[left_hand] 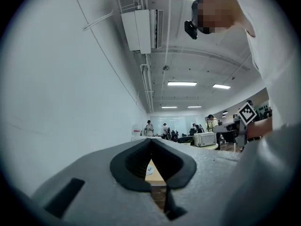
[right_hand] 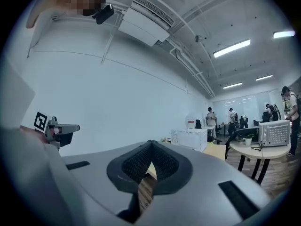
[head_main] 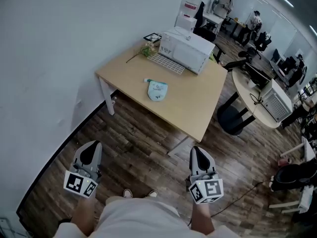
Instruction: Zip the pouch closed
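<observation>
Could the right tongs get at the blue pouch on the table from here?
Probably not yet: the right tongs, shut, hang over the floor well short of the table where the pouch lies. Nothing blocks the way, so stepping closer should do.
</observation>
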Available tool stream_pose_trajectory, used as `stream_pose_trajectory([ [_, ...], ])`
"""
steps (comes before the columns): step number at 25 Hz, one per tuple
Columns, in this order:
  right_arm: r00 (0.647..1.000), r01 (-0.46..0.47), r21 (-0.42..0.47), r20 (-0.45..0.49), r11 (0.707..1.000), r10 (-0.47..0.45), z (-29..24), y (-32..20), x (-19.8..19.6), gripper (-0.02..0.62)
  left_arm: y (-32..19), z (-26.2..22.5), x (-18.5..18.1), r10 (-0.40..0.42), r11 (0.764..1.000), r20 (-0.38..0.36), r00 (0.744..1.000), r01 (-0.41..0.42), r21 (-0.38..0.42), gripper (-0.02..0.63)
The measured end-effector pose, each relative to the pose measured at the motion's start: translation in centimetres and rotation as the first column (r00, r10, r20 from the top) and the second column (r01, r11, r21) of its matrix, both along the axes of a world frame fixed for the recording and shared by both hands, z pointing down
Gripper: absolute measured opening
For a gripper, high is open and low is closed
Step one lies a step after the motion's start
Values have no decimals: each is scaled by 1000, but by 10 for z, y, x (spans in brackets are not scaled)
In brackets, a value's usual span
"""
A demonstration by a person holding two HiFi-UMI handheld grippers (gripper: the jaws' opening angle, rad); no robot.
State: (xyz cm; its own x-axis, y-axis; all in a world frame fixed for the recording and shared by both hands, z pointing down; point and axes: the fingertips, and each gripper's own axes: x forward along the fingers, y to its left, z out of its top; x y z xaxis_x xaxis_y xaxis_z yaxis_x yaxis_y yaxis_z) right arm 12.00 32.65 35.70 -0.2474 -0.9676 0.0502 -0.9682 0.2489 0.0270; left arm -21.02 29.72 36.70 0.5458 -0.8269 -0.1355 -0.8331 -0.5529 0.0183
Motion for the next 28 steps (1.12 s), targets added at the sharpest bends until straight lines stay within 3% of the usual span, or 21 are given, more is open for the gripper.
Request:
stream_pose_trajectory([
  [7, 995, 78, -32, 57, 996, -76, 7, -5, -3, 2, 1, -2, 1, 17, 1000, -35, 999, -17, 8, 15],
  [9, 994, 74, -29, 86, 997, -72, 6, -7, 4, 13, -1, -3, 2, 25, 1000, -58, 998, -25, 7, 90],
  [10, 992, 71, -29, 103, 997, -67, 6, -8, 9, 145, -4, -2, 3, 26, 1000, -68, 997, -26, 4, 134],
  [11, 991, 62, -30, 117, 998, -58, 5, -9, 16, 215, -6, -1, 3, 24, 1000, -74, 997, -24, 1, 162],
  [16, 989, -6, -10, 147, 1000, 8, -1, -5, 61, 283, -16, 5, 6, -4, 1000, -87, 996, 3, -19, 347],
  [21, 981, -50, 15, 190, 999, 46, -6, 1, 104, 388, -20, 8, 22, -33, 999, -84, 996, 31, -29, 411],
  [28, 981, -40, -1, 189, 999, 39, 10, 3, 133, 413, -22, 15, 58, -37, 998, -56, 998, 34, -47, 436],
])
